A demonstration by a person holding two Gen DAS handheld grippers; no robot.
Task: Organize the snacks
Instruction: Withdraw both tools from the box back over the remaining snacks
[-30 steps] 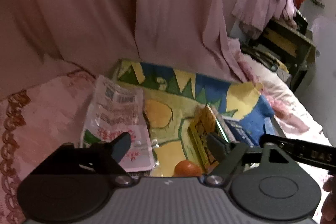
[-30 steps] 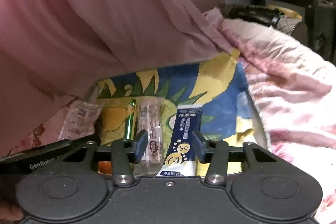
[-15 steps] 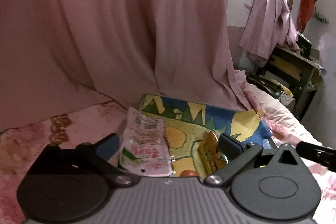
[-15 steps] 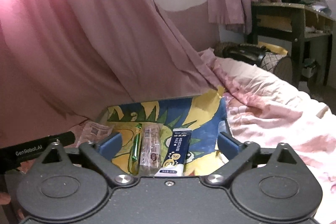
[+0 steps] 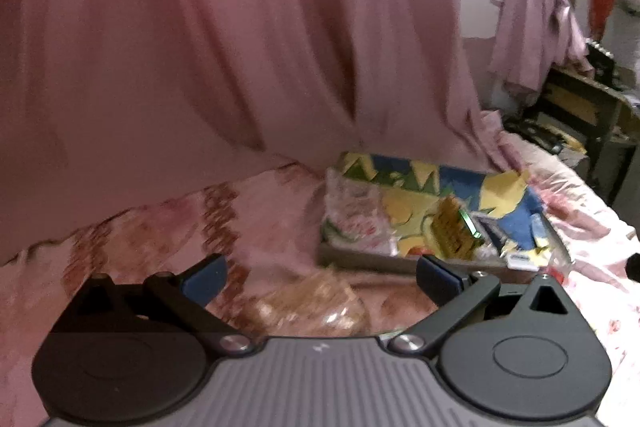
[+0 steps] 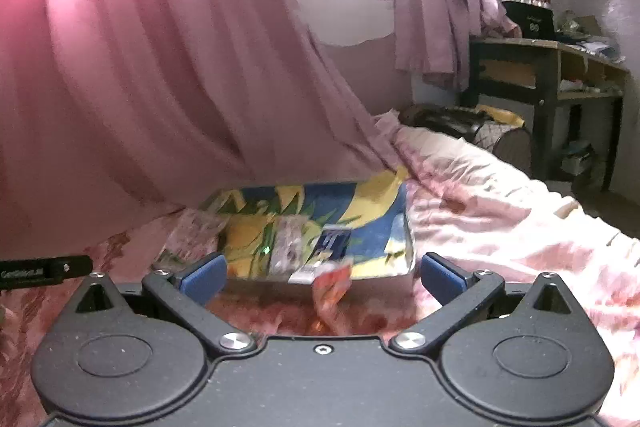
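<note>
A shallow tray point(image 5: 360, 259) with a blue, yellow and green lining lies on the pink bedcover. In the left wrist view it holds a white and red packet point(image 5: 352, 219), a yellow packet point(image 5: 452, 233) and further small packs. My left gripper point(image 5: 320, 278) stands open, back from the tray, over a clear bag of golden snacks point(image 5: 312, 307) on the bedcover. In the right wrist view the tray point(image 6: 376, 203) holds a blue sachet point(image 6: 332, 247) and a clear wrapped bar point(image 6: 286, 247). My right gripper point(image 6: 322, 275) has its jaws opening; a red packet point(image 6: 332, 283) lies on the bedcover between them, untouched.
A pink curtain point(image 6: 160, 67) hangs right behind the tray. Rumpled pink bedding point(image 6: 500, 219) spreads to the right. Beyond it stand a dark wooden desk point(image 6: 552, 67) and a dark bag point(image 6: 452, 119). The left gripper's body point(image 6: 40, 269) shows at the left edge.
Both grippers pulled back and upward from the tray and spread their jaws wide. The right jaws left the blue sachet lying in the tray. The clear bag and red packet came into view.
</note>
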